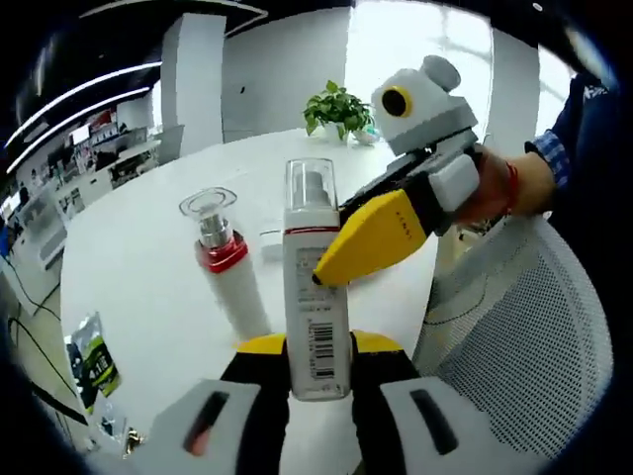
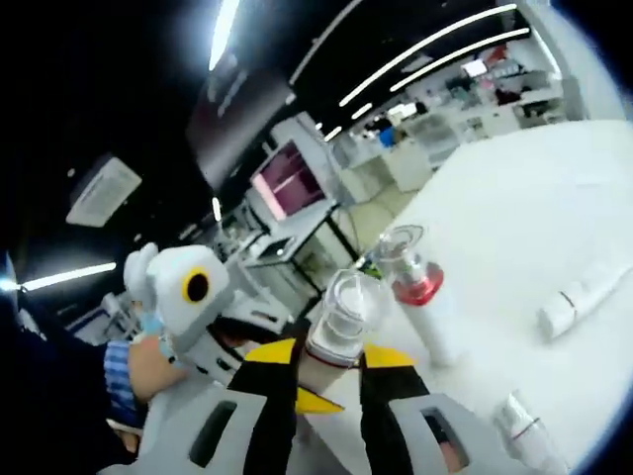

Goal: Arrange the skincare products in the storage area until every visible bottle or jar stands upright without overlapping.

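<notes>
Evidently both grippers hold one pump bottle [image 1: 316, 297] above the white table [image 1: 148, 287]: left gripper [image 1: 318, 371] clamped on its lower body, right gripper [image 2: 328, 371] closed around the clear cap [image 2: 346, 307]. Rigid plastic, probably light, slick; body grip safer than cap. Barcode visible, text unreadable. Red-collared bottle [image 1: 226, 272] stands beside.

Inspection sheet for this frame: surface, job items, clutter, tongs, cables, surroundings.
Surface: white round table.
Job's things: clear-capped bottle upright between both tongs; red-collared bottle upright beside it; two tubes lying flat.
Clutter: green packet near the table edge.
Grippers: left tongs shut on the bottle's base; right tongs close around its cap end.
Cables: nothing seen.
Surroundings: potted plant, mesh chair, office desks.
</notes>
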Available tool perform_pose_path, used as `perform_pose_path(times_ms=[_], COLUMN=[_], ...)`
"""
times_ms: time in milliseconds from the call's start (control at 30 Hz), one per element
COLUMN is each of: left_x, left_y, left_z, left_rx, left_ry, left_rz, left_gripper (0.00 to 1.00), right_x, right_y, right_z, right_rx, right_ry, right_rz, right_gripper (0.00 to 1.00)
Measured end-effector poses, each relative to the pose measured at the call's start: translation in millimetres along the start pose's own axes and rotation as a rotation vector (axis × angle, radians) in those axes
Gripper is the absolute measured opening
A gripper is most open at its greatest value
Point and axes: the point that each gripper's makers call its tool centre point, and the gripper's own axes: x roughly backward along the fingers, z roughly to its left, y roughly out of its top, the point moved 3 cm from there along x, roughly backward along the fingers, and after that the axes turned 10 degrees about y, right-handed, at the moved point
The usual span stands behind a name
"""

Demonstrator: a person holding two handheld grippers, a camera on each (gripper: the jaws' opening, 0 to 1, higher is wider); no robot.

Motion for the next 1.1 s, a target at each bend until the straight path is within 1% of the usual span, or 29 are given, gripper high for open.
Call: perform_pose_path(times_ms=[67, 100, 133, 167, 200, 233, 267, 300, 367, 400, 433, 467, 500, 533, 567, 600, 633, 667, 700, 733, 767, 800, 833, 867, 900, 967, 1000, 1033, 1100], left_x=[2, 4, 5, 8, 10, 13, 17, 21, 29, 29, 29, 30, 34, 37, 38, 37, 33, 22, 17, 13, 8, 5, 3, 1, 0, -1, -1, -1, -1], left_y=[0.0, 4.0, 7.1, 8.5, 9.8, 14.4, 21.3, 27.6, 35.6, 34.9, 36.4, 37.4, 37.5, 41.7, 41.8, 41.3, 39.3, 29.5, 23.5, 17.7, 9.3, 6.6, 1.5, 1.1, -0.1, 0.6, 0.9, 2.2, 1.3], left_z=[-1.8, -7.1, -10.1, -13.4, -17.9, -23.1, -28.4, -31.3, -34.9, -32.6, -27.6, -25.2, -28.5, -31.0, -29.7, -27.0, -22.3, -12.0, -7.4, -4.0, -0.2, 1.4, 3.6, 3.9, 4.8, 5.0, 5.3, 3.8, 3.8], left_rx=[0.006, 0.049, 0.099, 0.158, 0.188, 0.242, 0.294, 0.346, 0.432, 0.441, 0.429, 0.424, 0.418, 0.441, 0.454, 0.447, 0.445, 0.394, 0.353, 0.302, 0.263, 0.252, 0.202, 0.177, 0.132, 0.076, 0.059, 0.043, 0.038], left_ry=[-0.025, -0.093, -0.133, -0.192, -0.239, -0.297, -0.354, -0.403, -0.499, -0.496, -0.466, -0.455, -0.488, -0.523, -0.532, -0.513, -0.467, -0.337, -0.272, -0.215, -0.136, -0.106, -0.051, -0.023, 0.021, 0.070, 0.082, 0.079, 0.068], left_rz=[-0.011, -0.048, -0.072, -0.071, -0.068, -0.081, -0.117, -0.149, -0.173, -0.165, -0.194, -0.210, -0.208, -0.229, -0.229, -0.228, -0.218, -0.162, -0.129, -0.101, -0.045, -0.029, 0.009, 0.018, 0.031, 0.041, 0.038, 0.030, 0.031], left_gripper=[0.19, 0.20, 0.21, 0.21, 0.22, 0.26, 0.28, 0.29, 0.30, 0.30, 0.28, 0.26, 0.26, 0.22, 0.22, 0.22, 0.21, 0.20, 0.19, 0.19, 0.19, 0.18, 0.18, 0.18, 0.18, 0.18, 0.18, 0.18, 0.18], right_x=[1, 3, 5, 6, 8, 10, 10, 12, 12, 12, 12, 11, 11, 12, 14, 13, 10, 8, 6, 4, 3, 3, 4, 5, 3, 0, -1, -1, -1], right_y=[1.1, 2.1, 3.0, 4.3, 5.2, 6.0, 10.8, 10.3, 8.0, 7.8, 5.8, 5.1, 9.0, 8.0, 9.1, 9.7, 11.5, 10.6, 8.7, 5.9, 5.1, 6.8, 9.7, 9.5, 7.4, 4.3, 4.1, 2.9, 2.3], right_z=[-1, 1, 2, 6, 7, 10, 19, 24, 35, 35, 39, 43, 46, 48, 49, 47, 39, 32, 27, 20, 11, 6, -1, -4, -4, -3, -4, -7, -7], right_rx=[-0.005, -0.008, 0.009, 0.023, 0.025, 0.036, 0.078, 0.064, 0.075, 0.083, 0.091, 0.091, 0.102, 0.087, 0.078, 0.074, 0.062, 0.052, 0.032, 0.025, 0.046, 0.063, 0.088, 0.082, 0.068, 0.028, 0.020, -0.005, -0.052], right_ry=[0.005, 0.025, 0.055, 0.094, 0.101, 0.121, 0.199, 0.237, 0.321, 0.314, 0.337, 0.366, 0.376, 0.392, 0.410, 0.397, 0.344, 0.296, 0.259, 0.203, 0.129, 0.080, 0.010, -0.029, -0.033, -0.033, -0.038, -0.057, -0.034], right_rz=[0.002, -0.002, -0.002, 0.003, 0.005, 0.010, -0.020, -0.013, 0.011, 0.010, 0.020, 0.020, -0.016, -0.007, -0.017, -0.027, -0.054, -0.057, -0.050, -0.031, -0.030, -0.045, -0.065, -0.070, -0.066, -0.067, -0.072, -0.069, -0.063], right_gripper=[0.16, 0.16, 0.15, 0.15, 0.14, 0.13, 0.13, 0.13, 0.13, 0.13, 0.13, 0.13, 0.13, 0.13, 0.13, 0.13, 0.14, 0.16, 0.17, 0.18, 0.18, 0.18, 0.18, 0.18, 0.18, 0.22, 0.22, 0.20, 0.17])
